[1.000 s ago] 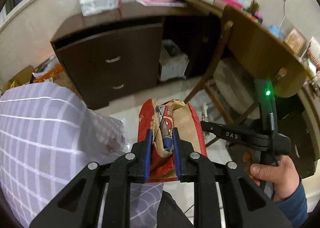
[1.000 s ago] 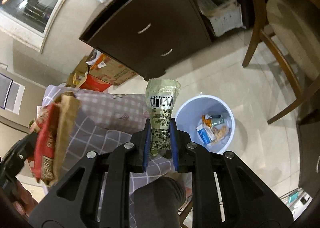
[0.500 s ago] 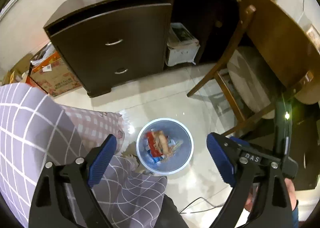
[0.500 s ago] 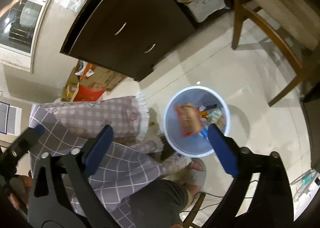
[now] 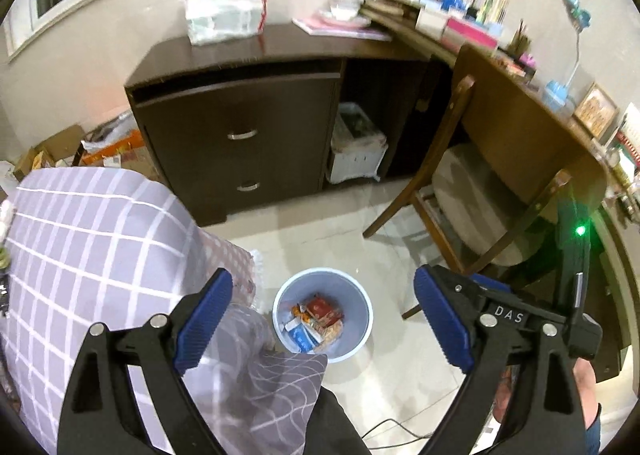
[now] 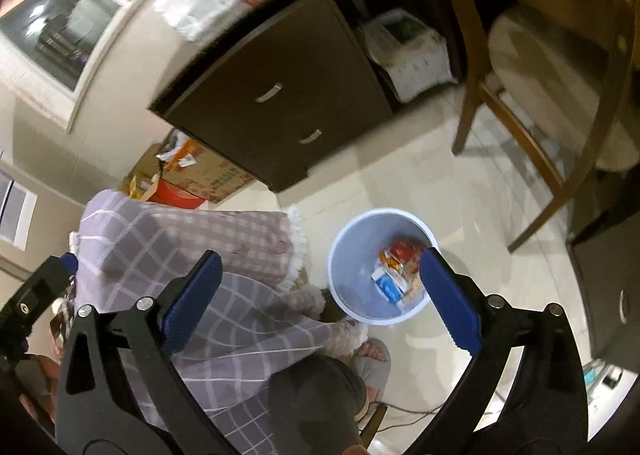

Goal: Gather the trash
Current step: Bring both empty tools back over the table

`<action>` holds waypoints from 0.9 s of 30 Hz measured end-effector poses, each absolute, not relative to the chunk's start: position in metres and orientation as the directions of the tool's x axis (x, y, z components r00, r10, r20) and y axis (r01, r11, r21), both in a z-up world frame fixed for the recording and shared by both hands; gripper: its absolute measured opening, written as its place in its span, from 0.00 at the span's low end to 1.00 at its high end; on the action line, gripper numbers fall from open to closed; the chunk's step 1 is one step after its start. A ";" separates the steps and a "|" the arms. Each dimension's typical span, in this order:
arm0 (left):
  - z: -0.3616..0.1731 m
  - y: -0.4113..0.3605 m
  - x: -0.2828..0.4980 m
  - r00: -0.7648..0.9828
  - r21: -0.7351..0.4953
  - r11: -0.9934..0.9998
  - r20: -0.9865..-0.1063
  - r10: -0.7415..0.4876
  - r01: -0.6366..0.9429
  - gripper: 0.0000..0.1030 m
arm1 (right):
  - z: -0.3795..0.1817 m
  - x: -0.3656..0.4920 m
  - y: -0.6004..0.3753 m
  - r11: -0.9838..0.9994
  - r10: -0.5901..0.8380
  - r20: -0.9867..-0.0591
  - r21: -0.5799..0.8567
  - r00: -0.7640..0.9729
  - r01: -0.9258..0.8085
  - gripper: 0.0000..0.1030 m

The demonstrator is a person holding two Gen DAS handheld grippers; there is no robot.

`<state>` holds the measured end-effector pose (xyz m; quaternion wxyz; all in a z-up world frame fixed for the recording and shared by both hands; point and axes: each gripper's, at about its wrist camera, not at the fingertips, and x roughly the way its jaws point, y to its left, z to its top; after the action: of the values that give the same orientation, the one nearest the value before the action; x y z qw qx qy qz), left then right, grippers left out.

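Pale glossy floor tiles (image 5: pixel 312 231) fill the middle of the left wrist view, with a dark wooden drawer cabinet (image 5: pixel 240 135) standing behind them in the upper centre. At the left of that frame lies a purple checked blanket (image 5: pixel 80 255), draped down toward the lower middle. Just right of its edge, in the lower centre, a light blue trash bin (image 5: pixel 362 311) stands upright on the tiles, holding red, orange and blue wrappers (image 5: pixel 316 321) piled at its bottom. The left gripper (image 5: pixel 323 321) hangs above the bin with its blue-padded jaws spread wide and nothing between them. Farther right, a wooden chair (image 5: pixel 480 191) with a pale cushion is tucked under a brown desk (image 5: pixel 520 127) running along the upper right, cluttered with books and a small lamp.

From the right wrist view, the blanket again covers the left and lower centre, and a cardboard box (image 6: pixel 200 179) sits on the floor at the cabinet's left. The bin appears right of centre, the wrappers inside it. The right gripper (image 6: pixel 320 299) is likewise wide apart and empty, its right finger overlapping the bin's rim in frame. A slippered foot (image 6: pixel 372 359) shows just below the bin.
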<state>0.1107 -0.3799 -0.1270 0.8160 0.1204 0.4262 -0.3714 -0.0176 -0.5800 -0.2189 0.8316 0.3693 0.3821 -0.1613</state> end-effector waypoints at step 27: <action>-0.046 -0.117 0.111 0.670 -0.185 0.888 -0.596 -0.442 0.421 0.93 | -0.079 0.055 -0.364 0.928 0.112 -0.667 0.336 0.736 0.163 0.94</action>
<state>0.1110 -0.1167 -0.0456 0.9138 -0.0158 0.3302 -0.2360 0.0553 -0.3643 -0.0786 0.9122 0.1899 0.3629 -0.0139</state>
